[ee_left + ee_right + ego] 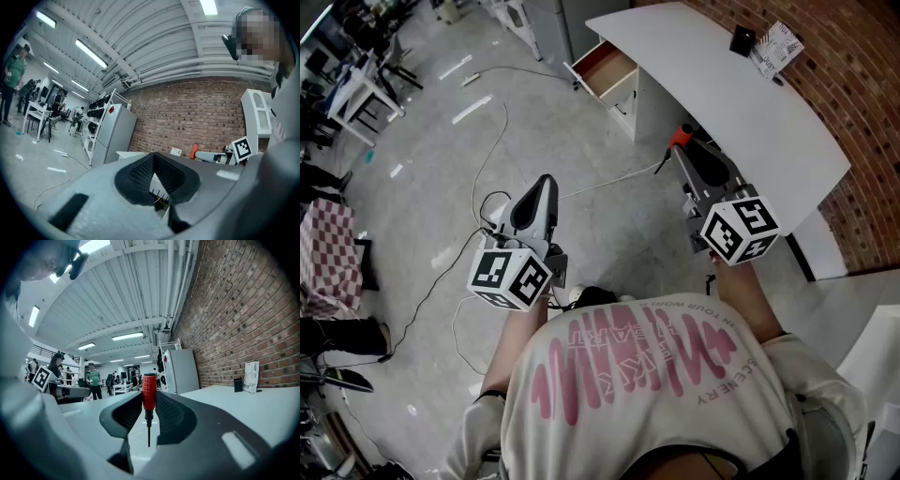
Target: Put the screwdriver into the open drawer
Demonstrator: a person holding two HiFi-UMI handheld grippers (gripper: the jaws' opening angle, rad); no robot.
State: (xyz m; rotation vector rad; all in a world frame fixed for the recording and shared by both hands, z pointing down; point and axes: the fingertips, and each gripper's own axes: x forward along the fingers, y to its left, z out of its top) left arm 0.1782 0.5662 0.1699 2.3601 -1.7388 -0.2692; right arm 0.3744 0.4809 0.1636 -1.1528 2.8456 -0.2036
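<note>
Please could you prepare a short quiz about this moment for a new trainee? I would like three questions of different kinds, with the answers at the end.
1. Which gripper holds the red-handled screwdriver with the thin dark shaft: the left gripper or the right gripper?
2. True or false: the left gripper's jaws stand wide apart.
3. Where is the white drawer with the brown inside? A) Under the left gripper. B) Pulled out at the far end of the white desk, away from both grippers. C) On the desk top.

Key:
1. The right gripper, shut on the handle.
2. False: they are together, with nothing between them.
3. B.
</note>
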